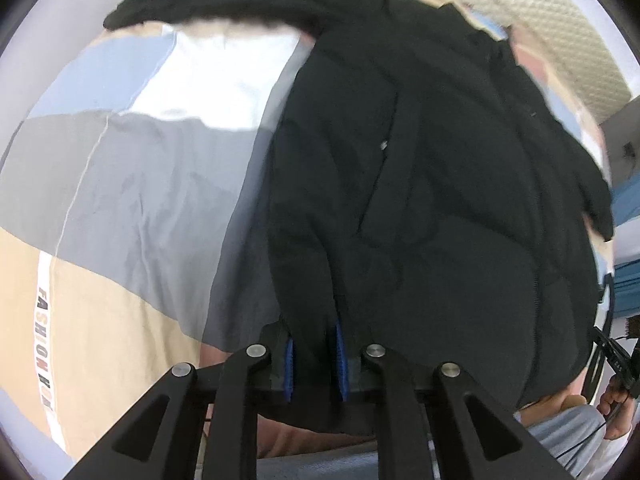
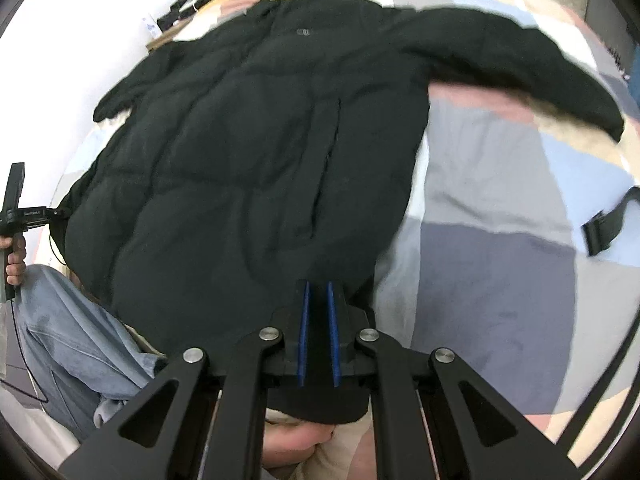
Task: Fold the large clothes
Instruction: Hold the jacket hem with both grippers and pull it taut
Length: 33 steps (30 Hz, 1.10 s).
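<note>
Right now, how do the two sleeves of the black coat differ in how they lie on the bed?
In the right wrist view, the right sleeve stretches far out from the black coat across the patchwork bed cover, with cover showing between sleeve and body. The left sleeve looks shorter and lies close along the body. Both are black, padded and unfolded.

left wrist: steeply down, close | right wrist: likewise | shared: black jacket [image 1: 420, 168]

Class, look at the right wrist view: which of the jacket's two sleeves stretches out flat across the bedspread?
The sleeve at the picture's right: it reaches far over the patchwork bedspread. The other sleeve, at the left, stays short and close to the jacket.
</note>
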Motion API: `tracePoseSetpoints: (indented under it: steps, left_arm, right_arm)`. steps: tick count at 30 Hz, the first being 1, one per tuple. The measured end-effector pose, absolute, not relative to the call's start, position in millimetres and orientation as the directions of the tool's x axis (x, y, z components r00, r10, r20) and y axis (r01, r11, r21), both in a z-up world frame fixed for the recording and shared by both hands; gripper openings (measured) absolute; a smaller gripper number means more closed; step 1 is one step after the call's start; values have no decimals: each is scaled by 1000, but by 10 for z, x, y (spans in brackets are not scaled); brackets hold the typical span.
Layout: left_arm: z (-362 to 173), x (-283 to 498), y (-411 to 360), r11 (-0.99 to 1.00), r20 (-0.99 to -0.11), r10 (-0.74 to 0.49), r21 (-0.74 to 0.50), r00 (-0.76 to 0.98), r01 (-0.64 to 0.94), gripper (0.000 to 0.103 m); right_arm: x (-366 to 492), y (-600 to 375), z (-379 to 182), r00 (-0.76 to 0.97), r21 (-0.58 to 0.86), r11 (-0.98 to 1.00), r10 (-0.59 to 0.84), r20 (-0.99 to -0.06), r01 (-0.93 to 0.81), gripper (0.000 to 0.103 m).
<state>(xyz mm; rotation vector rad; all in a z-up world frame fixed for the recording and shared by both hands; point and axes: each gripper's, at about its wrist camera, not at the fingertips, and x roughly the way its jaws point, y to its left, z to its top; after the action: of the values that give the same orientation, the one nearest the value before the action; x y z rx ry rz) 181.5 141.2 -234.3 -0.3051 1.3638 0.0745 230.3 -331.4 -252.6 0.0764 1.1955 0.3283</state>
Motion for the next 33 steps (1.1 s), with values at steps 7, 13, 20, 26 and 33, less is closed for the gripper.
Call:
tracePoseSetpoints:
  steps: [7, 13, 20, 26, 33]
  left_arm:
    - [-2530, 2015, 1444, 946, -979, -112, -157, 169, -283, 23]
    - [-2426, 1940, 1416, 952, -975, 20, -49, 223, -302, 34]
    - [-2110, 1864, 1243, 960, -948, 100, 12, 302, -280, 41]
    - [-1425, 1814, 905, 980, -864, 85, -16, 496, -196, 41]
    - [-761, 2025, 691, 976, -760, 25, -122, 649, -180, 41]
  right_arm:
    - [2465, -3334, -2973, 238, 265, 938, 315, -919, -222, 9]
    - [2501, -3376, -3038, 220, 273, 942, 314, -924, -198, 6]
    - [2358, -3463, -2650, 338, 224, 963, 262, -904, -148, 10]
    - [2182, -3475, -2130, 478, 182, 977, 212, -853, -110, 10]
    - [2081, -3276, -1425, 652, 135, 986, 167, -740, -99, 10]
